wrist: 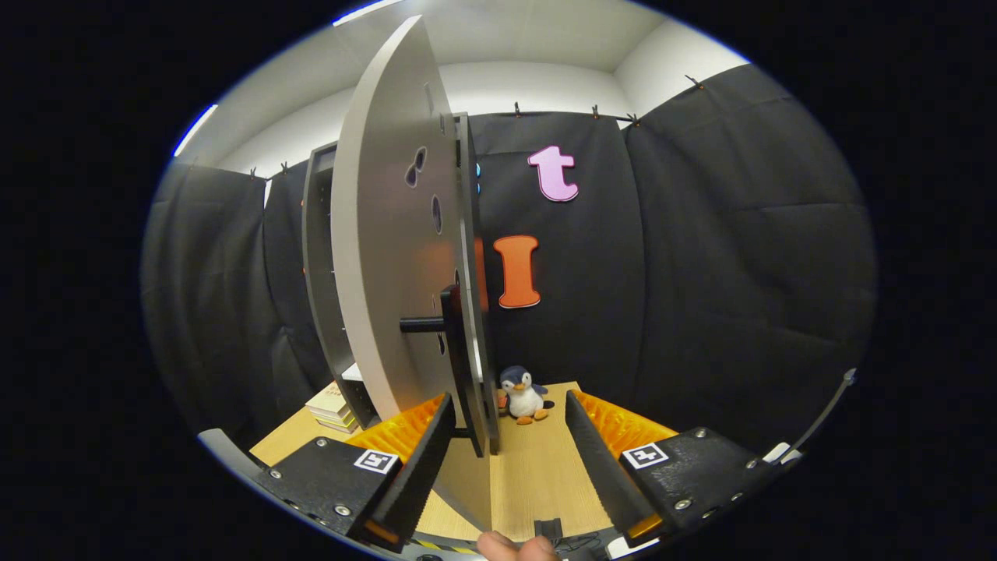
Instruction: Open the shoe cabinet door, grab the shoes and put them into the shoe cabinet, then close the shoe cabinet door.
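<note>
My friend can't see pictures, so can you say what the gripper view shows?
The open claw sits around the edge of a grey wooden cabinet door that is swung open, its black bar handle just ahead of the fingers. Beyond them, a small plush penguin stands on the light wooden table.

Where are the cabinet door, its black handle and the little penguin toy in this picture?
cabinet door [385, 257]: gripper view, on its pale flat face.
black handle [450, 343]: gripper view, on the upright grip bar.
penguin toy [523, 397]: gripper view, on its white belly, beyond the hand-held gripper [510, 436], whose fingers stand open.
</note>
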A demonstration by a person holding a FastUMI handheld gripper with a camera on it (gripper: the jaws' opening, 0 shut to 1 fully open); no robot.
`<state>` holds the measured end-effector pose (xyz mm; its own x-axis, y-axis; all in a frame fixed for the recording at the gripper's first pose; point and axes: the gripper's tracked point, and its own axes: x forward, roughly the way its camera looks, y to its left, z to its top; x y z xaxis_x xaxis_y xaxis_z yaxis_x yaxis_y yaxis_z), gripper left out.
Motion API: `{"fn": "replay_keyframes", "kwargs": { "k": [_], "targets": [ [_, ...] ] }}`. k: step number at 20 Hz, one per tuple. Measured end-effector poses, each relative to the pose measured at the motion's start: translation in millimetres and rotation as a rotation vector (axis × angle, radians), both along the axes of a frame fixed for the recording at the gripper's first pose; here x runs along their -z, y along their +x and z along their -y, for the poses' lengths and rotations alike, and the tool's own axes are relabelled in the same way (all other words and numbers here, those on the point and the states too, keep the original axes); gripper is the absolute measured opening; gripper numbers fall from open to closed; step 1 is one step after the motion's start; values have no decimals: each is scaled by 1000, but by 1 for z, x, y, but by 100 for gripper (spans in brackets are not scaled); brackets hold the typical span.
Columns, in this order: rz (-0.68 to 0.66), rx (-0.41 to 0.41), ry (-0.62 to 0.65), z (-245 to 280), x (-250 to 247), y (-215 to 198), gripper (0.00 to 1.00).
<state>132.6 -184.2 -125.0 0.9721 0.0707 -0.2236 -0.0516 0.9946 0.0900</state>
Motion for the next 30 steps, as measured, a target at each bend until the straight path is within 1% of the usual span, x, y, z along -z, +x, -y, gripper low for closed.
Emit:
{"fn": "replay_keyframes", "kwargs": {
  "k": [4, 8, 12, 17, 19, 26, 30],
  "targets": [
    [-19, -2, 13, -26, 1, -4, 89],
    [-50, -27, 31, -73, 3, -4, 88],
    [-65, -28, 23, -120, -1, 2, 88],
    [-58, -39, -48, -179, -2, 23, 89],
    [-54, -48, -58, -201, 0, 32, 89],
    [-78, -101, 9, -278, 1, 73, 91],
    [-50, -103, -21, -305, -9, 97, 92]
  ]
}}
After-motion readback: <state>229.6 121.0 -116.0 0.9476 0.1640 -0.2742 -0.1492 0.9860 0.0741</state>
